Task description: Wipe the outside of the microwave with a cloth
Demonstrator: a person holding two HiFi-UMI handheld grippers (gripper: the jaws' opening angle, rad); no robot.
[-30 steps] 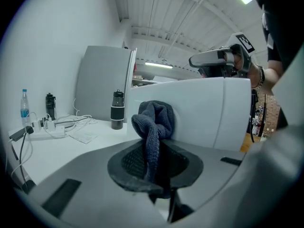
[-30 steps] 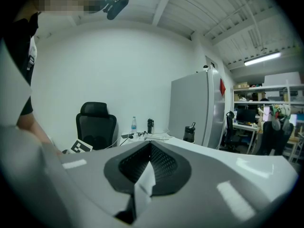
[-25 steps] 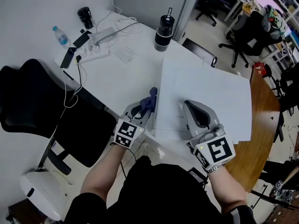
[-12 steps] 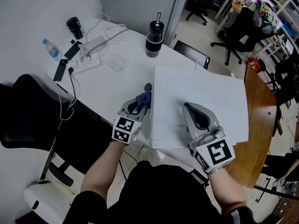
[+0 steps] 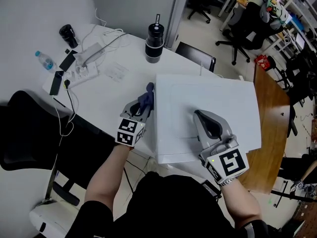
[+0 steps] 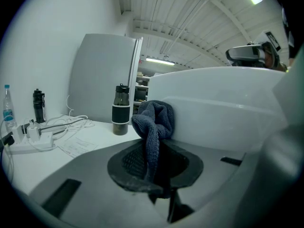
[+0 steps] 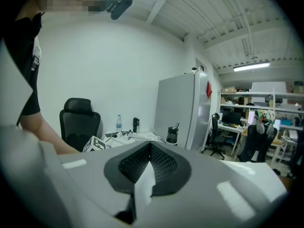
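One limp, light cloth: I am pinching its fold in my left gripper by the microwave; right gripper closed.

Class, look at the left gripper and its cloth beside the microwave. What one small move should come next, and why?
Probably slide the left gripper forward to the far corner of the microwave. Its jaws grip the dark blue cloth, which sits against the upper left side wall with a short stretch of wall beyond it. The right gripper, jaws together, rests on top.
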